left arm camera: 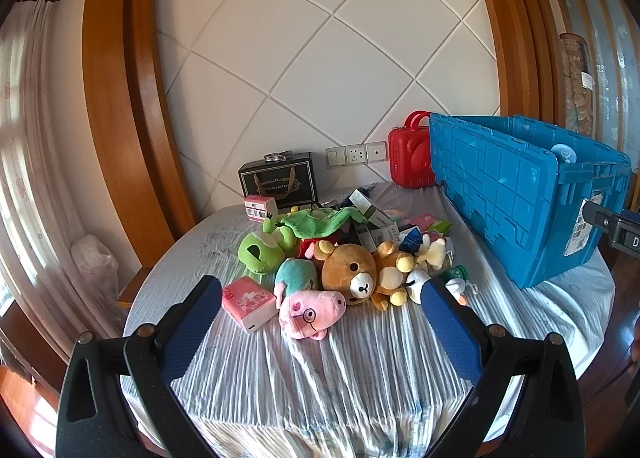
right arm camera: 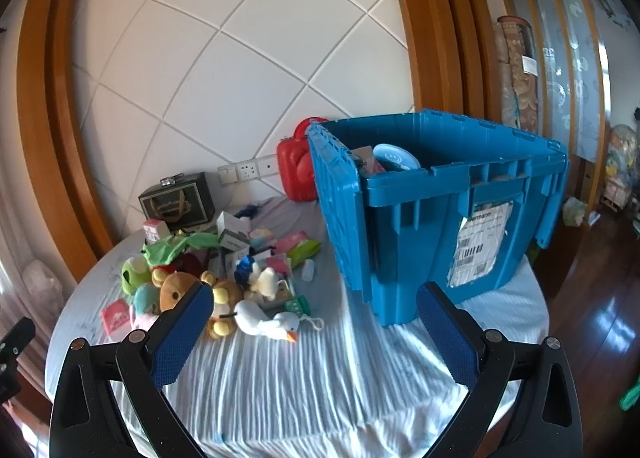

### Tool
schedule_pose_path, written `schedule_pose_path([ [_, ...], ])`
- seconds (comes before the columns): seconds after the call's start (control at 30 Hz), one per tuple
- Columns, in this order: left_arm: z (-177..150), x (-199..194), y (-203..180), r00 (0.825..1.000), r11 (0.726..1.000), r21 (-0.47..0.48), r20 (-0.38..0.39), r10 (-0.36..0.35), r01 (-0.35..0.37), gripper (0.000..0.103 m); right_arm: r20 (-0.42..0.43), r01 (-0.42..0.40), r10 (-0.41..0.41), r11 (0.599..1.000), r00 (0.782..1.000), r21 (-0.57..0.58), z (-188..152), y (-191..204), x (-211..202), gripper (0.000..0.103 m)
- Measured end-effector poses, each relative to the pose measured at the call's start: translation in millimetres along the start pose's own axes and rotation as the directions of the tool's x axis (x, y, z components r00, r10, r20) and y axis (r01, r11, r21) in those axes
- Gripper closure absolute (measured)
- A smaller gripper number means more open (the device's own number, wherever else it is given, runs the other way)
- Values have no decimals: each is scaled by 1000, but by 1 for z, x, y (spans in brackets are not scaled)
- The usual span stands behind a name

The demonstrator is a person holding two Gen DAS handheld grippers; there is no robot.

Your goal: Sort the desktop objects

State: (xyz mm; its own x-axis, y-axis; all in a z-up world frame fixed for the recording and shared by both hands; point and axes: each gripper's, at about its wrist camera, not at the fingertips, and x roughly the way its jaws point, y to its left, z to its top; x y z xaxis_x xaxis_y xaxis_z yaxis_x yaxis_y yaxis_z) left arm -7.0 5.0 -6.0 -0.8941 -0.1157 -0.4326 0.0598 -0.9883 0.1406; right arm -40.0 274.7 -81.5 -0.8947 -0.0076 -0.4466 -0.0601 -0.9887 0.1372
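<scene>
— Item: pink pig plush, front of the toy pile on the table, just ahead of the left gripper. Both grippers?

— Spread wide, empty — right gripper too. Pinch the pig's body squarely, then lift toward the blue crate.

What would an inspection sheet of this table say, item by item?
Surface: round table under a wrinkled pale cloth.
Job's things: plush toys, among them a pig, bear and goose; tissue pack; small boxes behind.
Bin: blue crate, open, already holding items.
Clutter: black box, red case.
Claws: left claw and right claw both open, empty.
Cables: nothing seen.
Surroundings: white panelled wall, wood trim, curtain.
</scene>
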Motion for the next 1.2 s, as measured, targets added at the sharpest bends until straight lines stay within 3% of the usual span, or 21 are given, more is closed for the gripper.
schedule_pose_path([
  [0.67,-10,15,-7,998,999,-14,-45,40,-41,2,-22,-28,27,999,999,-43,-6,0,12,0],
  [0.97,-52,33,16,987,993,-8,-114,116,-118,2,-30,-96,93,986,995,-138,-21,16,32,0],
  [1.1,-77,57,40,978,991,-28,-170,125,-132,2,-162,-159,129,970,978,-186,-34,35,70,0],
  [1.2,-88,77,55,974,991,-21,-191,123,-129,2,-188,-188,149,960,971,-209,-43,52,91,0],
])
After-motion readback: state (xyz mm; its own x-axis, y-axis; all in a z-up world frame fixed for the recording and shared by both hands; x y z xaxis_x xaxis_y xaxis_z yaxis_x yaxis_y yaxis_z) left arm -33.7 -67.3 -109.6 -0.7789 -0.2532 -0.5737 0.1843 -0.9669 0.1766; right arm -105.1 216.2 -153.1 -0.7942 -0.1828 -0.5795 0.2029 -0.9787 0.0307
